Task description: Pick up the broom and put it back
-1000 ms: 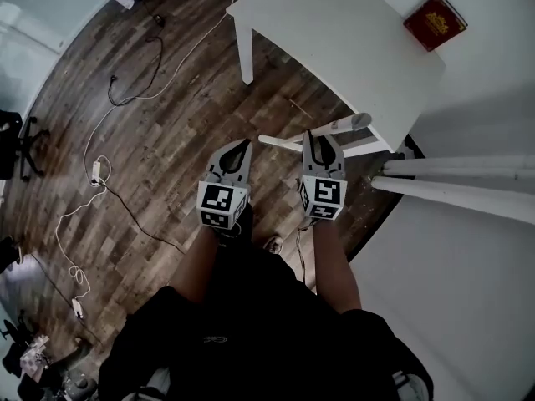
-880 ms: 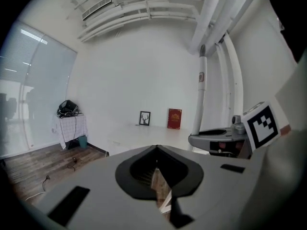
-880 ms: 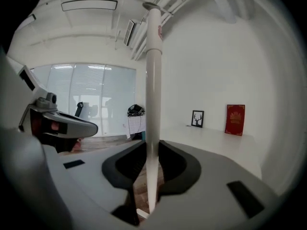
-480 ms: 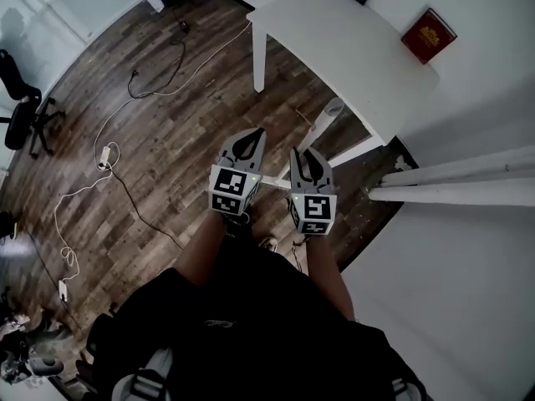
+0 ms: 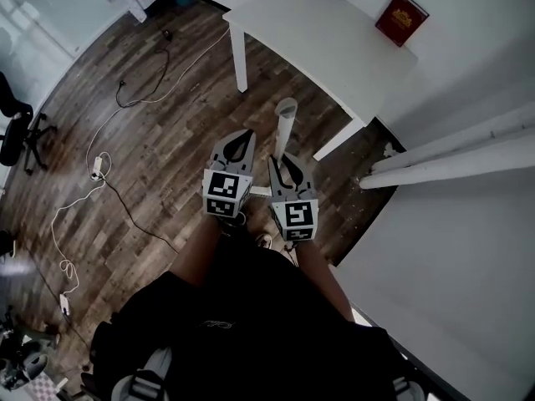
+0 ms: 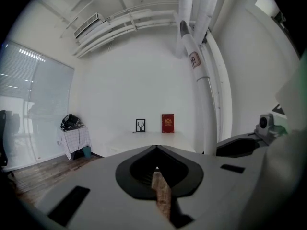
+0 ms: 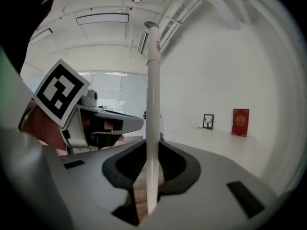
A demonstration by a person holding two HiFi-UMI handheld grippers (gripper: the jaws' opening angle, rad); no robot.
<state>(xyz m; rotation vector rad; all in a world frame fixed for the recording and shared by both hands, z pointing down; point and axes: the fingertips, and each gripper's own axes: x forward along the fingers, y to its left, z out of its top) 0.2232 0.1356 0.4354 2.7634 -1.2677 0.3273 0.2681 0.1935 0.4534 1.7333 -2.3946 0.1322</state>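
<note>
– Broom with long white round handle [image 7: 152,104], where is it?
– It stands upright between the jaws of the right hand-held gripper [image 7: 152,150]. The jaws press on the handle from both sides. In the head view the handle [image 5: 285,119] rises in front of this hand-held gripper [image 5: 282,161], above the brown wooden plank floor [image 5: 159,149] and near the white rectangular bench [image 5: 334,48].
– And the left hand-held gripper [image 6: 156,150]?
– Its jaws are together and nothing is between them. In the head view it [image 5: 241,140] is just beside the right one, not touching the broom.
– Anything on the bench?
– A red hardcover book [image 5: 399,18] stands at the back, against the wall.
</note>
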